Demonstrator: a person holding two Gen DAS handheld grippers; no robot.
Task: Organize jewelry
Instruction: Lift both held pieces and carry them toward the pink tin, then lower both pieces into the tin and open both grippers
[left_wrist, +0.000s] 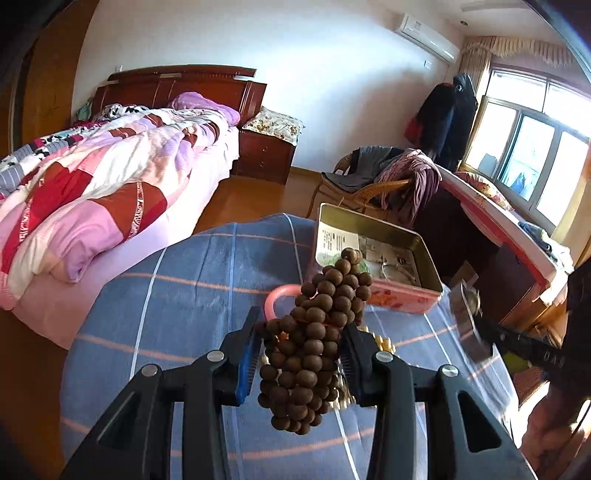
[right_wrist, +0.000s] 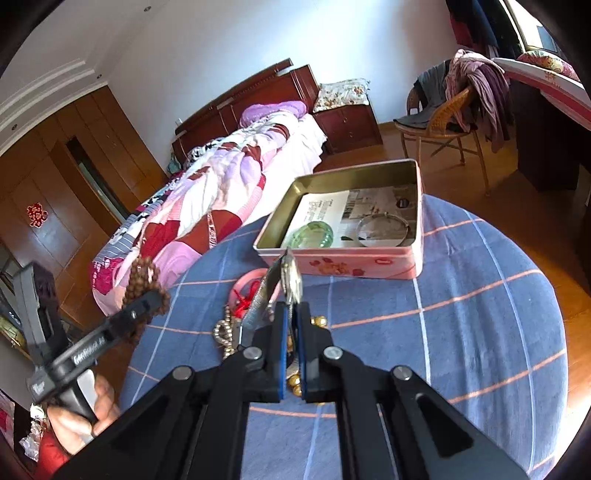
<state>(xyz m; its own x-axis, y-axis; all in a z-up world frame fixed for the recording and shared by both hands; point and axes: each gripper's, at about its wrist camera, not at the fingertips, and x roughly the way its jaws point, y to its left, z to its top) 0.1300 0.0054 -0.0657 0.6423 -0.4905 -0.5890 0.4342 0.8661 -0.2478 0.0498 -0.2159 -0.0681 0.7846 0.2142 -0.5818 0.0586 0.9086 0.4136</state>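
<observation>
Left gripper: part-closed, clamping bunched wooden bead strand; tin at one o'clock, likely destination. Right gripper: near-shut, pinching metal watch.

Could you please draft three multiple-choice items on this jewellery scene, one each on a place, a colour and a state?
1. Where does the translucent green glass bangle lie?
A. in the open pink rectangular metal tin
B. on the blue checked cloth
C. on the bed

2. What colour are the round wooden beads?
A. white
B. brown
C. green

3. How is the left gripper?
A. empty, wide open
B. out of view
C. closed on the beads

Answers: 1 A, it rests on the tin's paper lining; 2 B, the whole bunch is dark brown; 3 C, both pads press the bunch.
</observation>
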